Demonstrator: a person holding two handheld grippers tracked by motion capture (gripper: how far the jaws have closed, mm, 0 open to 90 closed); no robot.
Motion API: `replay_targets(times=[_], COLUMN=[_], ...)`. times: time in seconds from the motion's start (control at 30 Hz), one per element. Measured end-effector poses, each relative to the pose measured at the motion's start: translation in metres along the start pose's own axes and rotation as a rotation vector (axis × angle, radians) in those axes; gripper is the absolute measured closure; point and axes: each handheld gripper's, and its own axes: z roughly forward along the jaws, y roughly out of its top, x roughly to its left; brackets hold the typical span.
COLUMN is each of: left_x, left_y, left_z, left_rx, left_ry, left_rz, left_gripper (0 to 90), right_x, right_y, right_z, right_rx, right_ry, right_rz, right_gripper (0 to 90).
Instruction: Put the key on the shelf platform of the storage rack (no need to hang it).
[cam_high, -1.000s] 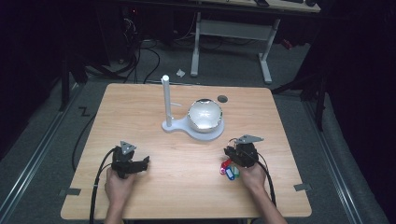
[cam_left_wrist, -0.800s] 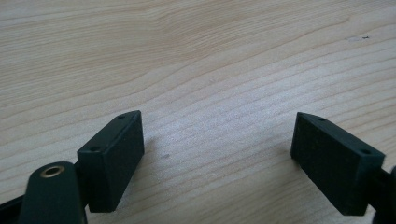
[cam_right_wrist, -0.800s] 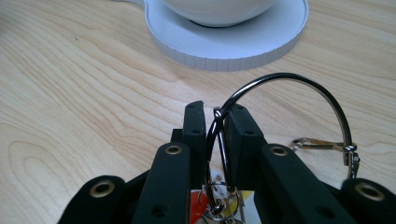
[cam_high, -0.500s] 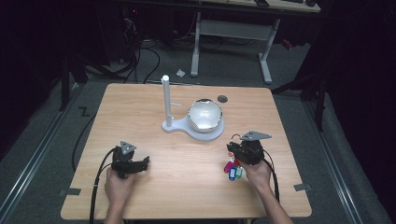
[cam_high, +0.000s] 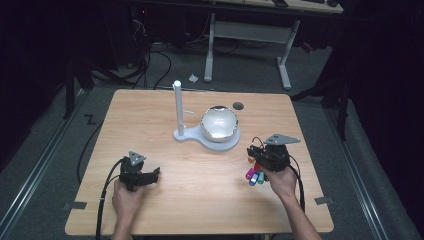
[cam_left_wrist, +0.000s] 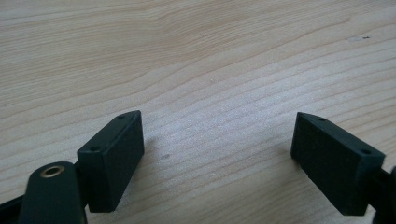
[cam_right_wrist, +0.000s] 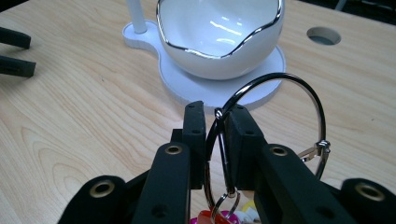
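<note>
My right gripper is shut on a silver key ring, its jaws pinching the wire on the ring's left side. Coloured tags hang from the ring below the gripper, just above the table at the right front. Ahead of it stands a white bowl with a silver rim on a white stand that has an upright post. My left gripper rests open on the bare wood at the left front, nothing between its jaws.
The wooden table has a round cable hole behind the bowl. The left gripper's jaws show far off in the right gripper view. Cables and a desk frame stand on the dark floor beyond the far edge.
My right gripper has risen with the key ring, so the tags have come up off the table beneath it. The left gripper has stayed where it was.
</note>
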Motion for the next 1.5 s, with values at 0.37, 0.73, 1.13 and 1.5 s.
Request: replay_targets(times=[0.37,0.73,1.13,1.5], left_x=[0.000,0.000,0.000,0.000], left_y=[0.000,0.000,0.000,0.000], left_z=[0.000,0.000,0.000,0.000], left_rx=[0.001,0.000,0.000,0.000], left_ry=[0.000,0.000,0.000,-0.001], left_rz=[0.000,0.000,0.000,0.000], left_gripper=[17.7,17.8,17.7,17.8], right_x=[-0.003,0.001,0.009,0.011], right_y=[0.021,0.049,0.086,0.115], right_z=[-0.019,-0.025,-0.029,-0.028], right_rx=[-0.044,-0.080,-0.121,-0.144], right_ry=[0.008,0.046,0.076,0.118], right_rz=[-0.021,-0.066,-0.133,-0.144], right_gripper=[79.7,79.7,79.7,79.7])
